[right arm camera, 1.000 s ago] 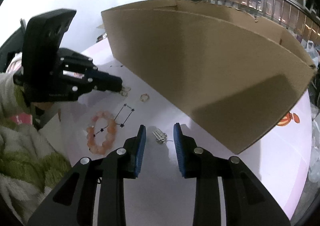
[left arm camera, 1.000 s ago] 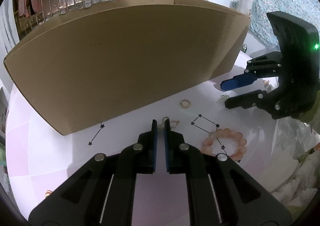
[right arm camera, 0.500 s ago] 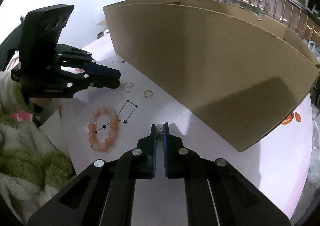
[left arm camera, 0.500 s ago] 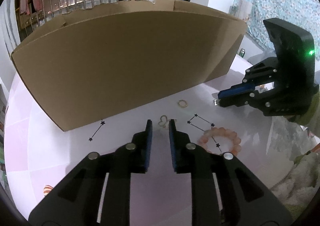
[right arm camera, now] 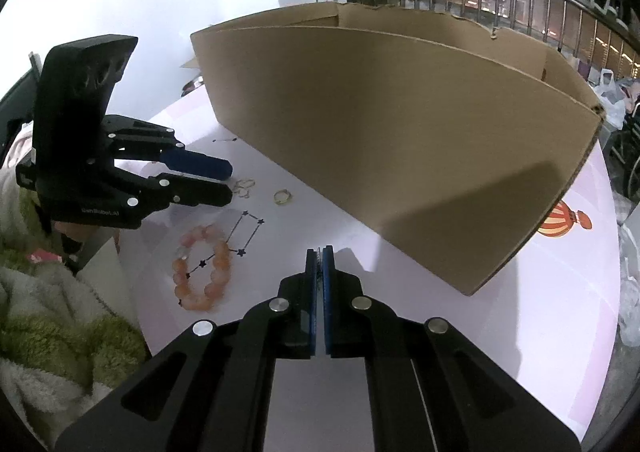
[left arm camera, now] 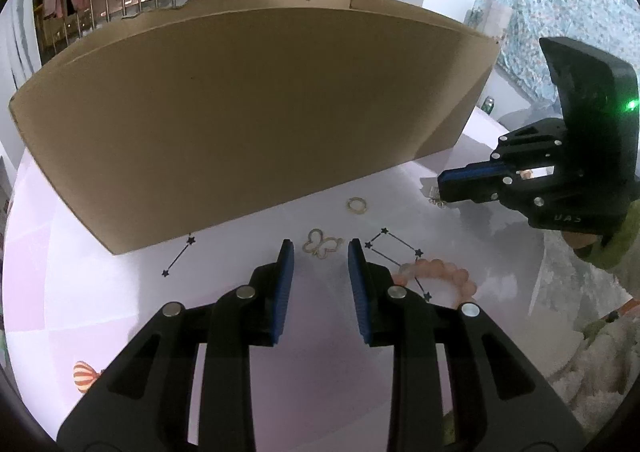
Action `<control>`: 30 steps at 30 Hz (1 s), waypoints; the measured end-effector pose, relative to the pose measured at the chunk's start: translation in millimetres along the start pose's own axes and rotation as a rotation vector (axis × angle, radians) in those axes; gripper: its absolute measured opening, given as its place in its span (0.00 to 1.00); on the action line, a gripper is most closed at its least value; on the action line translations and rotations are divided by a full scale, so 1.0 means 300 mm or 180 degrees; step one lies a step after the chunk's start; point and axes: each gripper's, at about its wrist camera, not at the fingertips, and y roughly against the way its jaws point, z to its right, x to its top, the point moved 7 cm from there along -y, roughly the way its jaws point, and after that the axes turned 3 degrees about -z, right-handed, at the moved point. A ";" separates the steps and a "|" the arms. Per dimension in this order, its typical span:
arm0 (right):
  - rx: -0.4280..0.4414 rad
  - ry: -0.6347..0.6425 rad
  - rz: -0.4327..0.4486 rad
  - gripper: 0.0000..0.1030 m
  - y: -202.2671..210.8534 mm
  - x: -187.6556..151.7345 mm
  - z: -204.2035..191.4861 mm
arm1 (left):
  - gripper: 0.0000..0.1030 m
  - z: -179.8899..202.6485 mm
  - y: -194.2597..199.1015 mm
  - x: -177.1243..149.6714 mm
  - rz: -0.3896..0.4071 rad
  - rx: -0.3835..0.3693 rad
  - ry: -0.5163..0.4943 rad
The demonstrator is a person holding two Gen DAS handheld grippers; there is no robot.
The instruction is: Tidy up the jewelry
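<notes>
Mounted just behind each pair of fingers, looking steeply down and forward, close over the white table [left arm camera: 120,292] toward the cardboard box [right arm camera: 400,156], sharing the bead bracelet [left arm camera: 448,276], the small ring [right arm camera: 282,196] and each other's gripper.

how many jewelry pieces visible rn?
4: bead bracelet nearest the person, butterfly piece ahead of the opening left tool, ring near the box, silver piece pinched in the right tool. More may be hidden.
</notes>
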 end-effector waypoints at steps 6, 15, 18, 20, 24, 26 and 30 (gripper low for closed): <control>-0.0018 -0.0040 0.0030 0.03 -0.002 0.002 0.017 | 0.25 0.020 -0.019 0.018 -0.0041 0.0079 -0.0187; -0.0048 -0.0057 0.0037 0.03 -0.011 0.002 0.020 | 0.21 0.039 -0.030 0.036 -0.0051 0.0170 -0.0344; -0.0049 -0.0063 0.0044 0.03 -0.011 0.002 0.022 | 0.15 0.044 -0.026 0.026 -0.0053 0.0163 -0.0380; -0.0046 -0.0063 0.0053 0.03 -0.010 0.004 0.022 | 0.15 0.041 -0.024 0.026 -0.0052 0.0187 -0.0416; -0.0046 -0.0059 0.0062 0.03 -0.007 0.006 0.025 | 0.06 0.038 -0.020 0.028 -0.0035 0.0184 -0.0423; -0.0047 -0.0060 0.0064 0.03 -0.003 0.008 0.028 | 0.06 0.040 -0.021 0.028 -0.0050 0.0183 -0.0439; -0.0038 -0.0066 0.0068 0.03 0.000 0.009 0.028 | 0.06 0.044 -0.020 0.026 -0.0045 0.0174 -0.0446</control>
